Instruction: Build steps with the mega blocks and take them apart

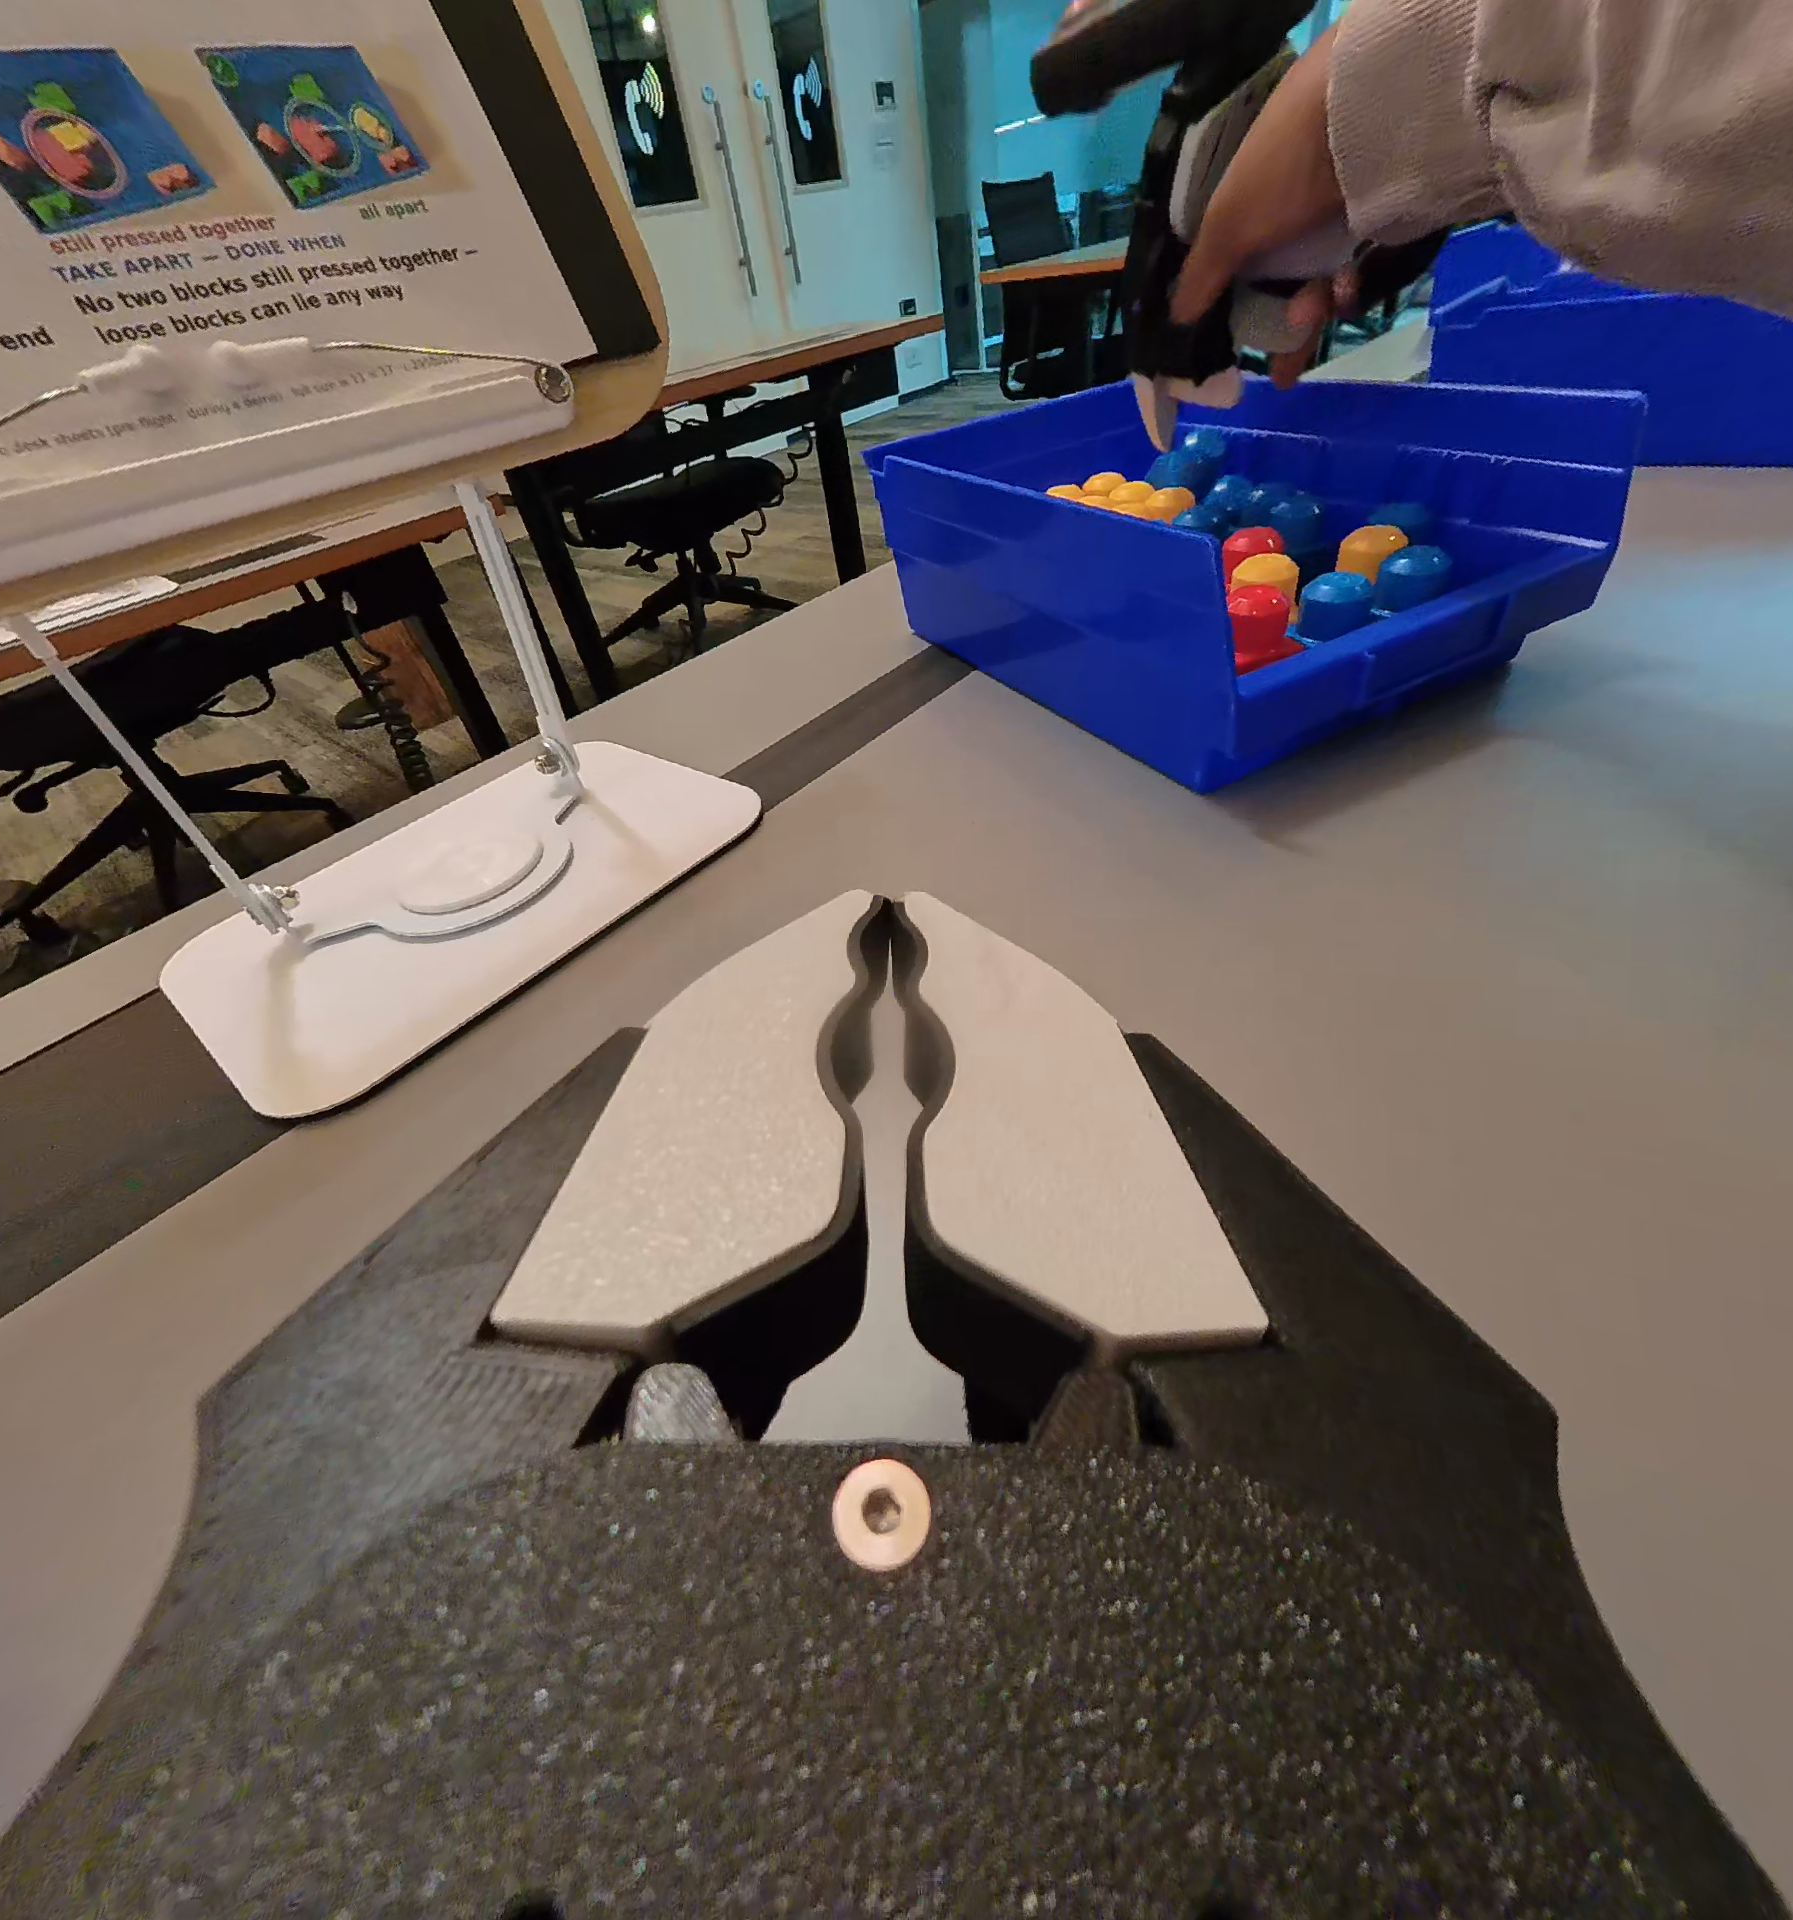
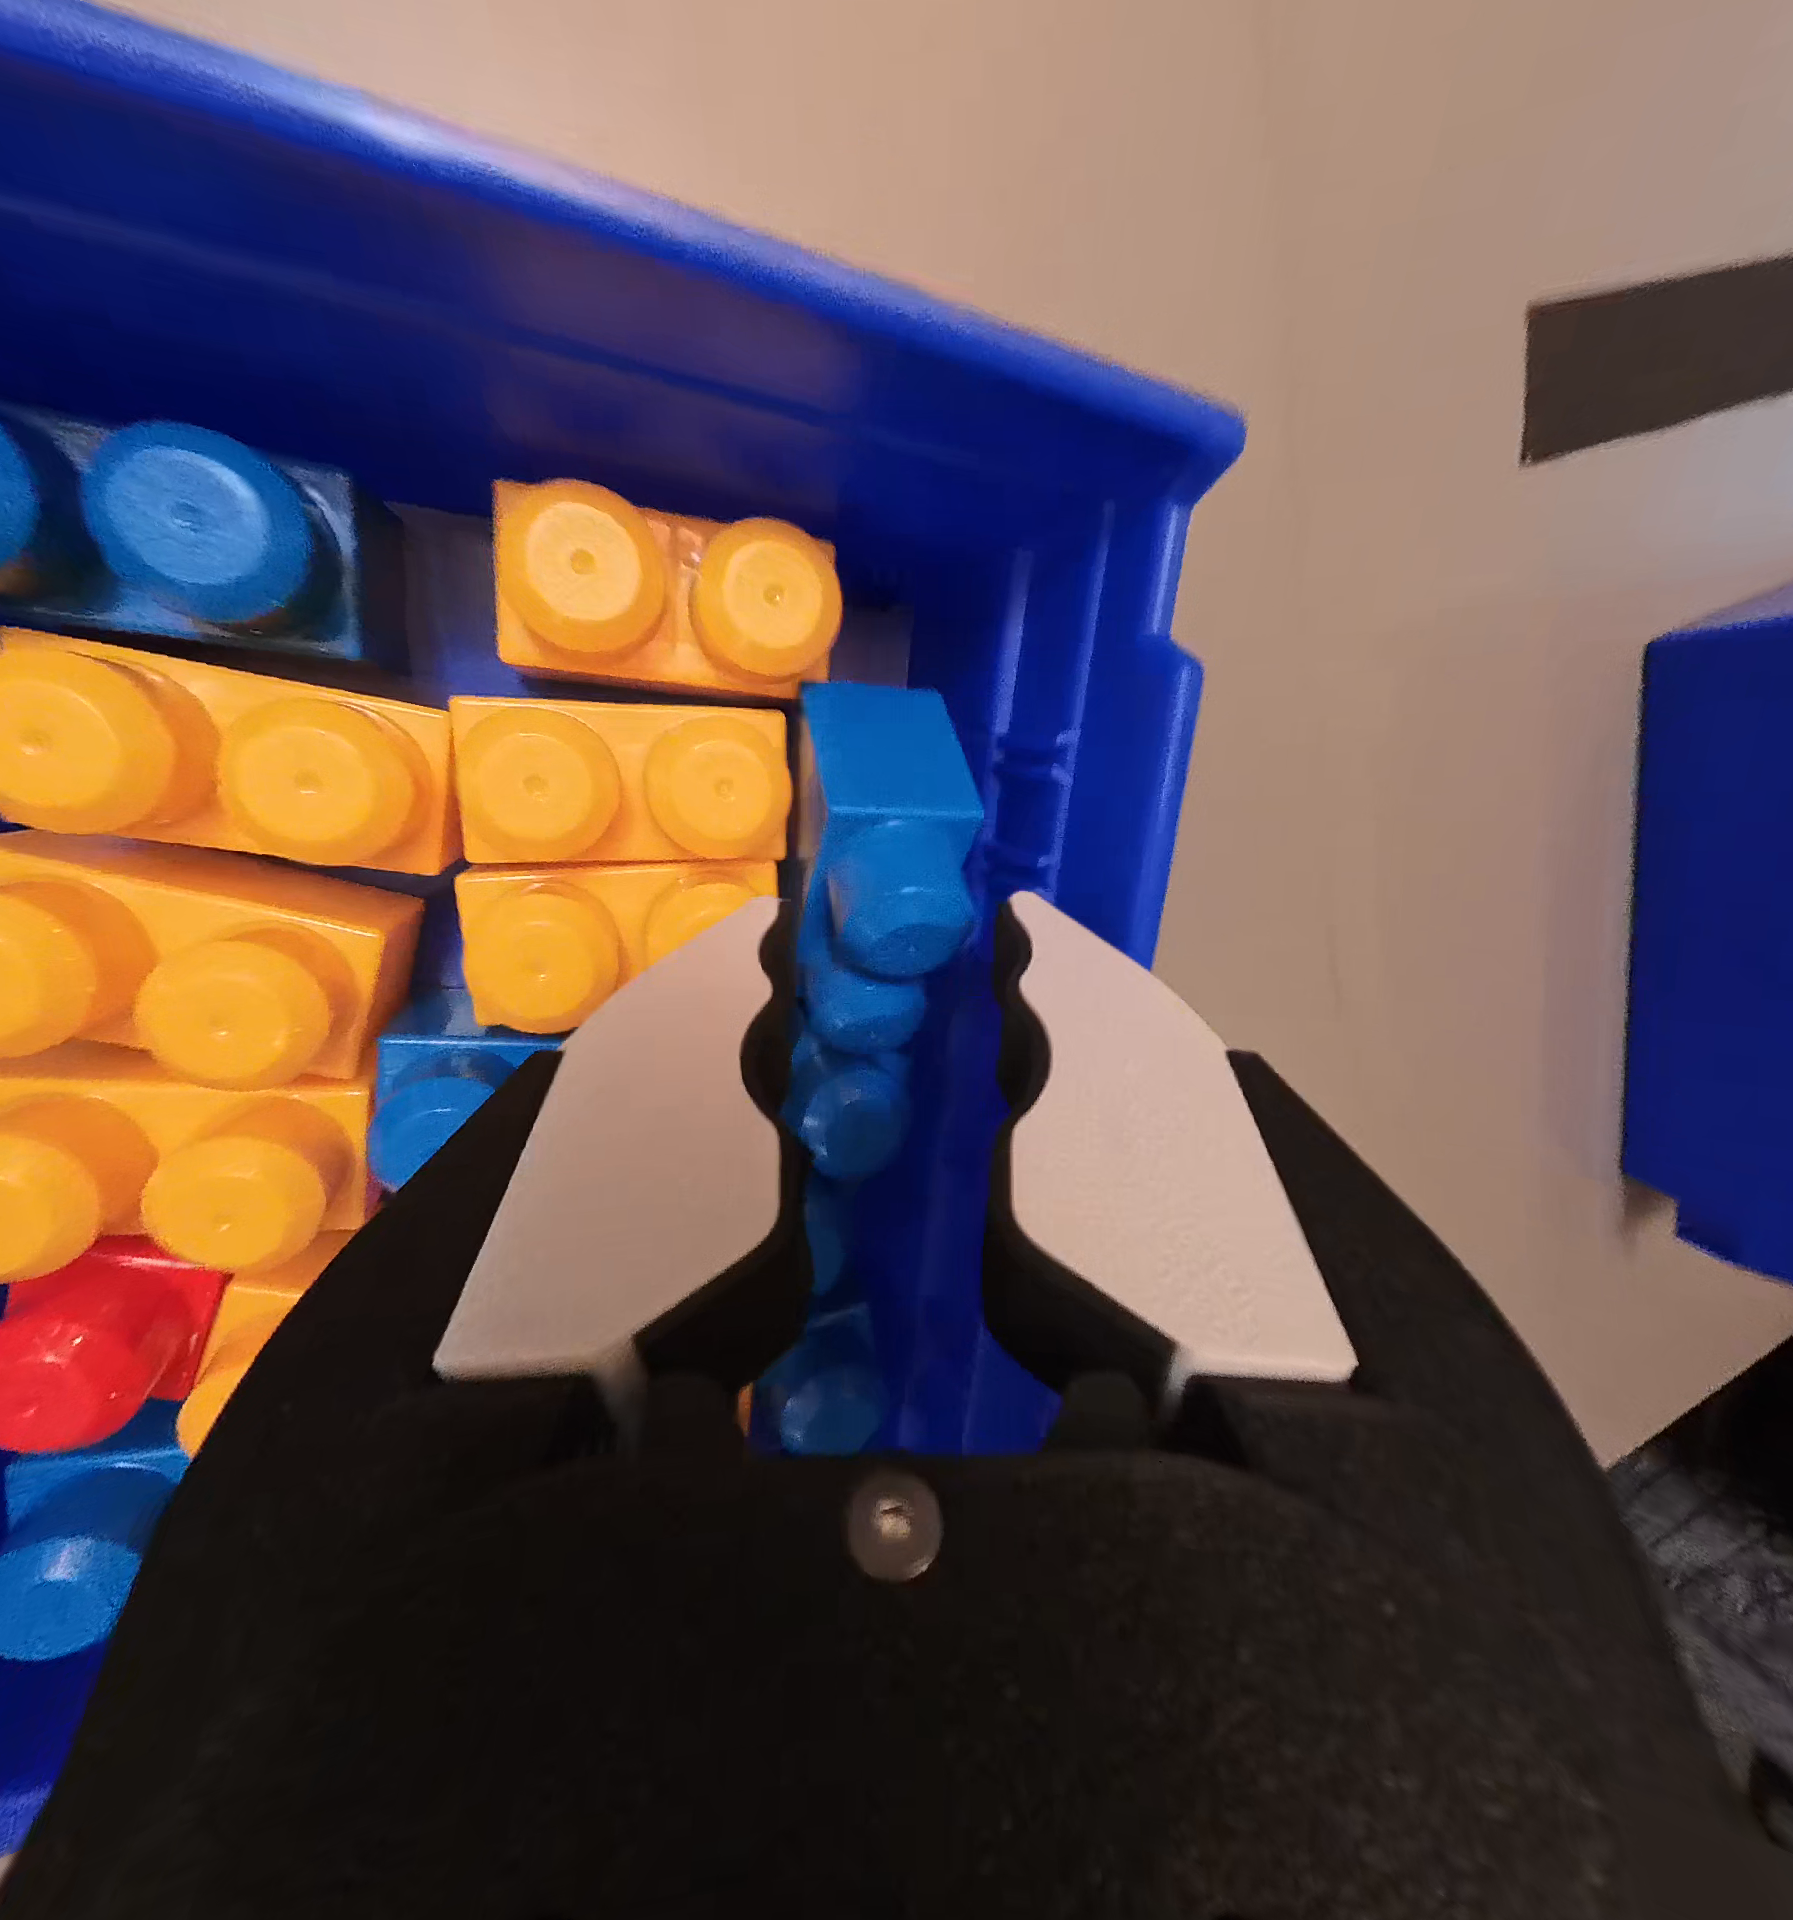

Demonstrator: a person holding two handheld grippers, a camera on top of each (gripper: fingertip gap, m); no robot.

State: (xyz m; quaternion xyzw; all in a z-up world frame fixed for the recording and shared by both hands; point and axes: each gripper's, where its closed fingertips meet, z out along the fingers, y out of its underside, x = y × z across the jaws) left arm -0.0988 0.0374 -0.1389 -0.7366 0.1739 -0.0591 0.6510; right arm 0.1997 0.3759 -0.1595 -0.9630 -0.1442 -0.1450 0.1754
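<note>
Left wrist view: left gripper (image 1: 887,909) low over grey tabletop (image 1: 1391,1039), jaws clenched, nothing between. White document stand (image 1: 456,925) at left. Blue bin (image 1: 1079,613) of blocks ahead; right gripper (image 1: 1167,410) dips into it.

Right wrist view: right gripper (image 2: 897,935) jaws spread, straddling blue block (image 2: 892,821) against bin wall (image 2: 1089,707); not gripping. Yellow blocks (image 2: 611,779) alongside.

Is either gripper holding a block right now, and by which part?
Nothing is held. The left gripper is shut and empty above the table. The right gripper has its jaws open around a blue block in the bin, not yet clamped.
</note>
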